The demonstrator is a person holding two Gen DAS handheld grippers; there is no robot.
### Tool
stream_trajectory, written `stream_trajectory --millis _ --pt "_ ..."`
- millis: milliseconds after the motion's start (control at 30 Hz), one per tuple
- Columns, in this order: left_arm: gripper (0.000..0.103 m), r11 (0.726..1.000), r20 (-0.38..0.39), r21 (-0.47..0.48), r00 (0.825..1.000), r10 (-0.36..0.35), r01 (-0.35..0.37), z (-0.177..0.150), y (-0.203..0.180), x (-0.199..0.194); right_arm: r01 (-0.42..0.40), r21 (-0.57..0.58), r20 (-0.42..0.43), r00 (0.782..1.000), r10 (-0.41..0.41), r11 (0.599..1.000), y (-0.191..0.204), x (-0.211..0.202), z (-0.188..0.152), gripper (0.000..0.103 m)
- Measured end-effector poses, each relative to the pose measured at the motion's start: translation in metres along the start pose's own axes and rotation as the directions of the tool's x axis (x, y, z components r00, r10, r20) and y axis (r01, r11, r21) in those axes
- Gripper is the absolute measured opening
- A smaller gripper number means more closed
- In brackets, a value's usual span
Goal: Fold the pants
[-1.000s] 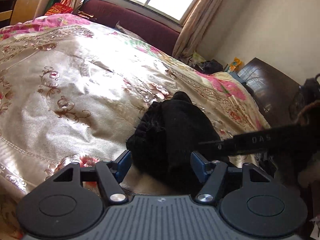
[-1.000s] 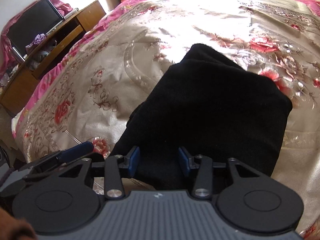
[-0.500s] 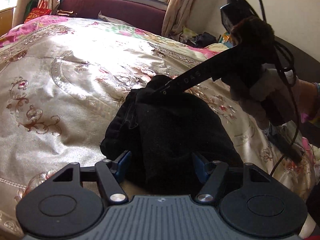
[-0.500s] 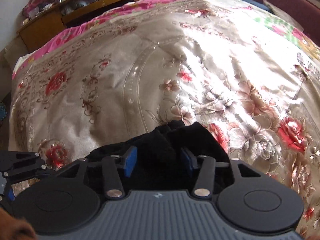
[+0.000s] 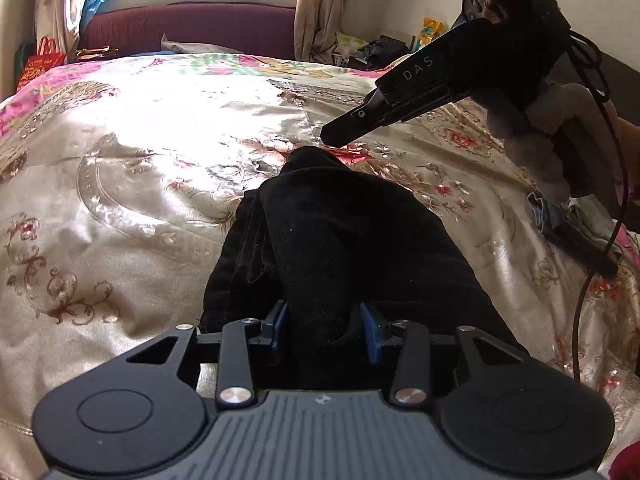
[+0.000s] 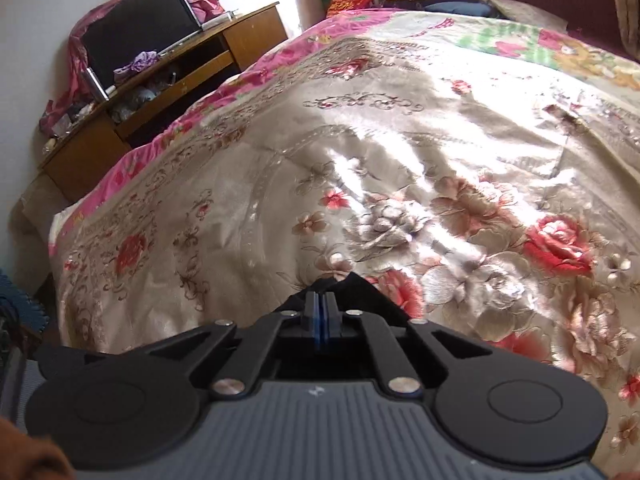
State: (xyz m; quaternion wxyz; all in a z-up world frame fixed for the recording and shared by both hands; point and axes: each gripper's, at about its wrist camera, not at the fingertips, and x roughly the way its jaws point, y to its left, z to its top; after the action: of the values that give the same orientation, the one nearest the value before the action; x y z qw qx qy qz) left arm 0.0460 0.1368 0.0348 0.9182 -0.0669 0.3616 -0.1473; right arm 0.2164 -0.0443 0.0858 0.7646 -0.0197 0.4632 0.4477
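The black pants [image 5: 344, 240] lie in a folded, lumpy bundle on the flowered satin bedspread [image 5: 140, 184], running from the near edge at six o'clock up toward the middle of the bed; a second ago both tools sat low over the near end of the bundle, and since then the right gripper [image 5: 332, 136] has travelled to the far tip at about twelve o'clock, where it now hovers just above or on the cloth; I cannot tell from the left view whether it touches; in its own view its blue pads are pressed together, where half a second ago they stood apart, and black cloth peeks out at both sides of them, so I judge it has just pinched the far tip of the pants; the left gripper [image 5: 324, 332] has its fingers partly spread with a ridge of black fabric rising between them, the pads beside the cloth rather than clamped on it; that reads to me as the start of another fold, the far end about to be drawn back; beyond, at eleven o'clock, a maroon sofa [image 5: 188, 28] sits under the window, and a wooden cabinet [image 6: 160, 80] stands off the bed's left side
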Motion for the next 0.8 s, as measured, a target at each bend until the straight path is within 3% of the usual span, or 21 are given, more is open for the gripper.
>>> stream_trajectory --millis 67,133,233,333,367,400,467,500,667,800 --pt "0.062 1.0 0.002 -0.004 1.0 -0.002 0.002 -0.002 -0.002 -0.002 -0.019 -0.034 -0.068 0.998 0.017 0.999 0.003 0.017 0.005 0.015" --pt "0.071 1.0 0.011 -0.007 1.0 -0.005 0.005 -0.004 -0.004 -0.005 -0.026 -0.104 -0.147 0.989 0.011 0.994 0.007 0.038 0.008 0.045" --pt "0.077 1.0 0.006 -0.008 1.0 -0.019 0.019 -0.006 -0.005 -0.005 -0.029 -0.203 -0.237 0.971 -0.02 0.979 0.008 0.063 0.01 0.049" --pt "0.08 1.0 0.0 -0.023 1.0 -0.011 0.011 -0.007 -0.002 0.0 -0.065 -0.189 -0.29 0.957 0.008 0.98 0.0 0.078 0.011 0.05" --pt "0.08 0.999 0.0 -0.033 1.0 -0.011 0.011 -0.007 0.0 0.0 -0.059 -0.185 -0.294 0.956 0.002 0.981 0.001 0.079 0.01 0.049" --pt "0.08 0.999 0.002 -0.042 1.0 -0.008 0.008 -0.006 0.001 0.001 -0.049 -0.196 -0.288 0.958 -0.01 0.979 0.004 0.077 0.008 0.041" --pt "0.067 0.999 0.015 -0.04 1.0 -0.001 0.002 -0.003 0.002 -0.001 -0.046 -0.177 -0.269 0.963 -0.003 0.983 0.008 0.062 0.004 0.023" --pt "0.062 0.999 0.015 -0.032 1.0 -0.016 0.016 -0.001 0.0 -0.004 -0.067 -0.138 -0.264 0.964 0.029 0.988 0.007 0.052 0.004 0.005" --pt "0.045 0.997 0.007 0.067 1.0 -0.024 0.024 0.009 -0.014 0.003 -0.039 -0.071 -0.142 0.989 0.029 0.997 -0.003 0.008 -0.003 0.005" --pt "0.043 0.99 0.037 0.142 0.999 -0.004 -0.001 0.024 -0.02 0.005 0.004 -0.042 -0.06 0.998 -0.006 0.999 -0.011 -0.009 0.007 0.005"
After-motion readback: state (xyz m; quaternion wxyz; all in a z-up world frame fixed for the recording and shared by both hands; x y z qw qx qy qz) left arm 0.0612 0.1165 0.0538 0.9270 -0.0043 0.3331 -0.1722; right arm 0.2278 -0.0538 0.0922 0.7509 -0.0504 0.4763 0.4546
